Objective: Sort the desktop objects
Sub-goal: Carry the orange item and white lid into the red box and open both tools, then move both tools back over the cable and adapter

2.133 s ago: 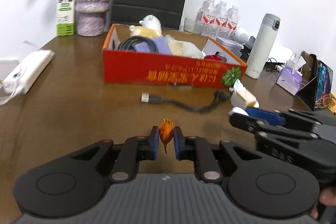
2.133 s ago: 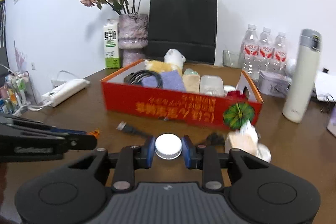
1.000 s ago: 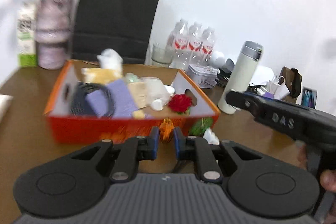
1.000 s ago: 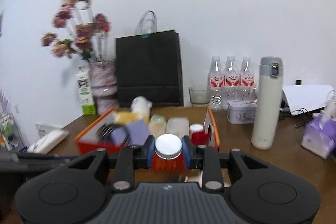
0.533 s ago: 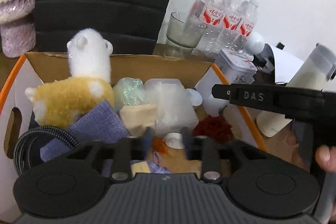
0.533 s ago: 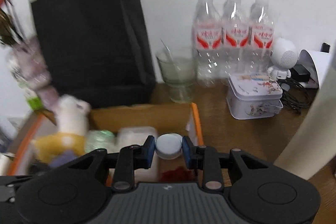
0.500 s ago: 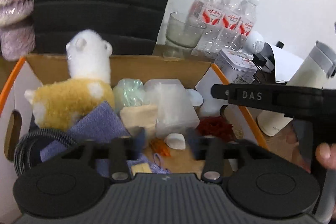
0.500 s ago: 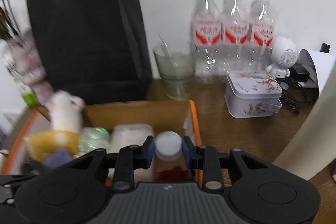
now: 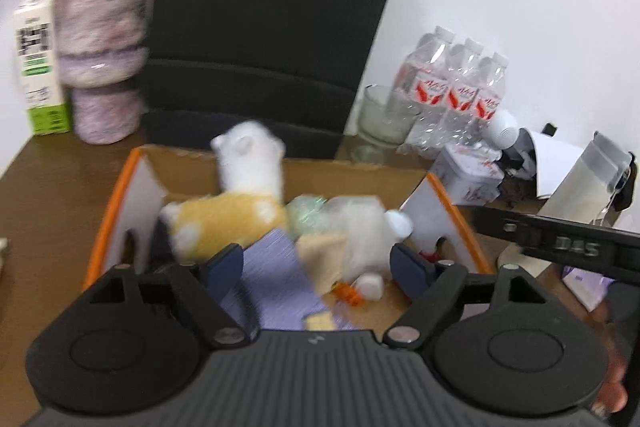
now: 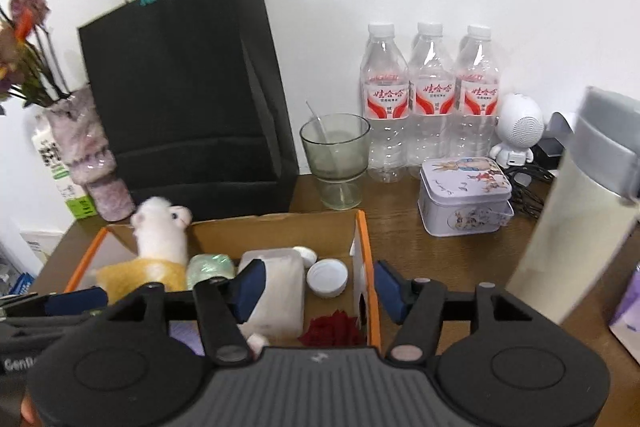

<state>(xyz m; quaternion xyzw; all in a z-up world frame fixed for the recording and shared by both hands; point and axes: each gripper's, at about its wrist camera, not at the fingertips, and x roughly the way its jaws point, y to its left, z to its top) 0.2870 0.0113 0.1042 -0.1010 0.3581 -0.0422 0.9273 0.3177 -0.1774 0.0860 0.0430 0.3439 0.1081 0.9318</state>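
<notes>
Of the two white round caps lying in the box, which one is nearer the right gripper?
The larger white cap, lying in front of the smaller cap tucked toward the box's back wall.

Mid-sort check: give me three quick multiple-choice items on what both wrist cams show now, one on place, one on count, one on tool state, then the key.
1. Where is the white round cap?
A. in the orange box
B. on the tin
C. in the glass

2. How many water bottles stand at the wall?
A. two
B. three
C. five

3. How is the right tool?
A. shut on the cap
B. shut, empty
C. open, empty

Key: 1 A, it lies near the box's right wall; 2 B, three caps in a row; 3 C, jaws spread with nothing between.
</notes>
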